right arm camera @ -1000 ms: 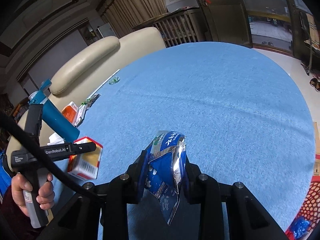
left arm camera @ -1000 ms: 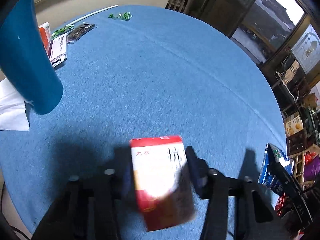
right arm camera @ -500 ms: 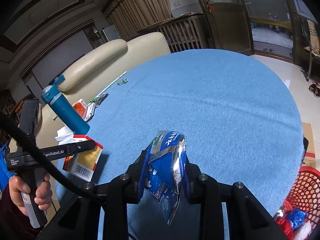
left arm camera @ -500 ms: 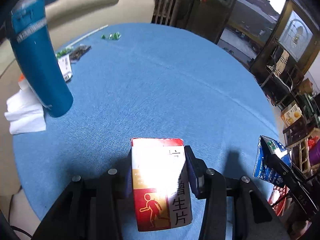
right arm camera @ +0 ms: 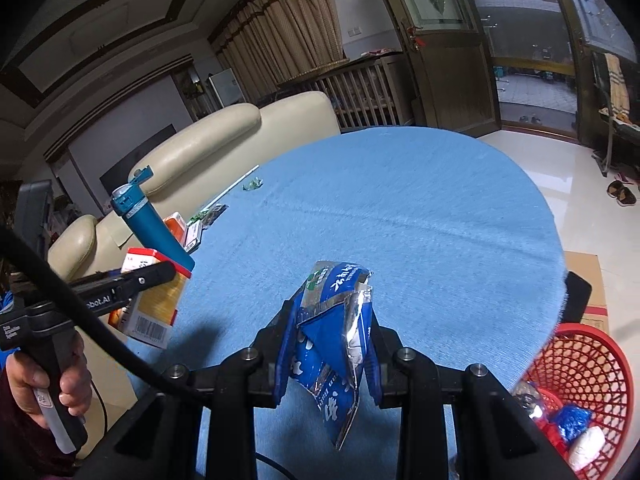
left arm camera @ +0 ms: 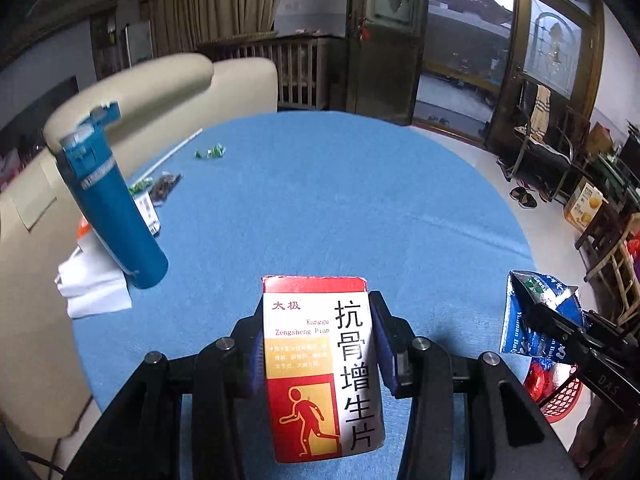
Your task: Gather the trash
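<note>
Red-and-white medicine box [left arm camera: 320,364] sits pinched between the jaws of the left gripper [left arm camera: 320,344], held above the blue table [left arm camera: 320,208], its long axis running along the fingers, red top edge pointing away. Over the same table's near edge, the right gripper [right arm camera: 329,344] clamps a crumpled blue foil bag [right arm camera: 332,340], torn mouth forward, tail hanging down, beside the red basket [right arm camera: 588,372].
</note>
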